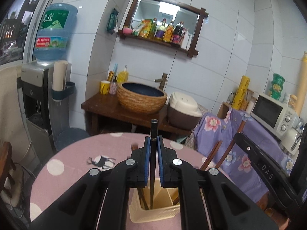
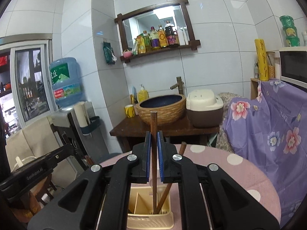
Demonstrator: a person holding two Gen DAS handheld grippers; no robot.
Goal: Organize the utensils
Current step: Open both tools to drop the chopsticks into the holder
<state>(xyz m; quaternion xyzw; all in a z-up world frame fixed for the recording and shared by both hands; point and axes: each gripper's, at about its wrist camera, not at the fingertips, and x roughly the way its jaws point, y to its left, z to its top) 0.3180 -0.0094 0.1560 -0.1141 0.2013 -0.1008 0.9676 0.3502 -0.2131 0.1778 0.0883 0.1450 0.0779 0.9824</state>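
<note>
Fingers of my L gripper [image 1: 153, 153] pinch black chopstick [image 1: 153, 134]; R gripper [image 2: 153, 149] pinches brown chopstick [image 2: 153, 130], both w/ tips in beige holder [image 2: 149, 218].

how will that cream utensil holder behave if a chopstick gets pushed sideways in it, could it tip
The cream utensil holder looks like thin, light plastic, so it may slide on the pink tablecloth. It is tall and narrow, so it could tip. The brown chopstick in the right tongs looks stiff and would transfer the push.

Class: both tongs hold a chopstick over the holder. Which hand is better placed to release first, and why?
Right, marginally. Its brown chopstick already reaches the holder floor. The left tongs' black chopstick also stands inside, its tip less clearly seated.
</note>
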